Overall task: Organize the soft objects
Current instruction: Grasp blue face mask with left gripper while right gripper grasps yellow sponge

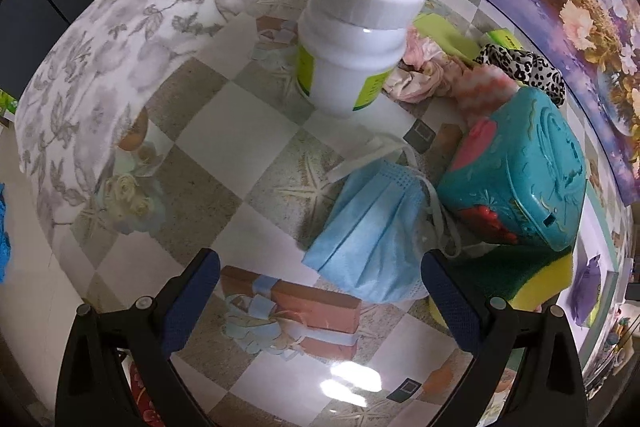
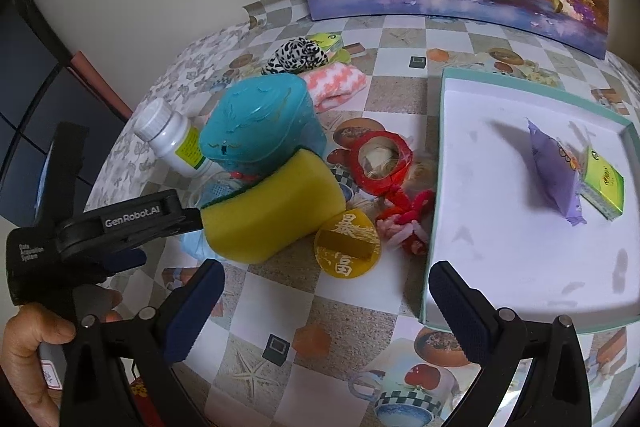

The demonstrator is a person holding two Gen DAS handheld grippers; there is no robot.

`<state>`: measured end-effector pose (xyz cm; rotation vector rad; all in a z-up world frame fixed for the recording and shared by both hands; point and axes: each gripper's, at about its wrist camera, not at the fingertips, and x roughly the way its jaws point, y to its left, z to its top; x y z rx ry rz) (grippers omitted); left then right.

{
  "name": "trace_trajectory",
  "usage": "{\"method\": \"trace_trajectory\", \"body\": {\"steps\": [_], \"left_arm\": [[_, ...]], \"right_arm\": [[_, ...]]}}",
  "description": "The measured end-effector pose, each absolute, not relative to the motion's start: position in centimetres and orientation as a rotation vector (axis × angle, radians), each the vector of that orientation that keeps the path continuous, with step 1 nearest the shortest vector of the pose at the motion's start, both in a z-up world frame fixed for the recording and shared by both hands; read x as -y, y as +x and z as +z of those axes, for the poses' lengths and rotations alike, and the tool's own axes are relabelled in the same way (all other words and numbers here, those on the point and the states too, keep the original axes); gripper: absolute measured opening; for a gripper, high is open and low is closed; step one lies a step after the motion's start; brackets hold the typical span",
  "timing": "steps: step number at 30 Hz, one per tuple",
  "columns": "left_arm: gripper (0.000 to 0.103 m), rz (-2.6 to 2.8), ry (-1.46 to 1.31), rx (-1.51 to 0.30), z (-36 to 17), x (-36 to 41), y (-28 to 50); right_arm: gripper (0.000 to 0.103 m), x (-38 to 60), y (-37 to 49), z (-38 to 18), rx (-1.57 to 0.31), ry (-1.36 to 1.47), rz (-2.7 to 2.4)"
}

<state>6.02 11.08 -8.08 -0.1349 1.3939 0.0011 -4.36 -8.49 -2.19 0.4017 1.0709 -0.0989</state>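
Trouble looms if the wide, empty left gripper (image 1: 320,291) snags the blue mask (image 1: 368,231) and topples the near-right teal box (image 1: 520,171) off its sponge (image 1: 532,287).

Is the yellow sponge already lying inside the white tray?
No, the yellow sponge lies on the tablecloth under the teal box, left of the white tray, which holds only two small packets.

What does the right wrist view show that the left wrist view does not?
Only the right wrist view shows the white shallow tray, the purple packet in it, the round yellow plaque and the red knotted charm. Only the left wrist view shows the pink crumpled cloth. Both show the teal plastic box, yellow sponge and white pill bottle.
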Motion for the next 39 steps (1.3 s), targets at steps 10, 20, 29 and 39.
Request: {"method": "trace_trajectory", "body": {"steps": [10, 20, 29, 39], "left_arm": [[0.1, -0.004, -0.078, -1.388, -9.7, -9.6, 6.9], [0.1, -0.016, -0.164, -1.418, -12.0, -9.8, 8.0], [0.076, -0.046, -0.206, -1.413, -11.9, -10.0, 8.3], [0.026, -0.124, -0.288, -1.418, -11.9, -9.4, 8.6]], "right_arm": [[0.103, 9.0, -4.5, -2.5, -1.083, 0.414, -0.123], [0.103, 9.2, -4.5, -2.3, -1.079, 0.408, -0.127], [0.103, 9.2, -4.5, -2.2, -1.072, 0.408, -0.129], [0.103, 9.0, -3.6, -2.6, -1.036, 0.52, -0.091]]}}
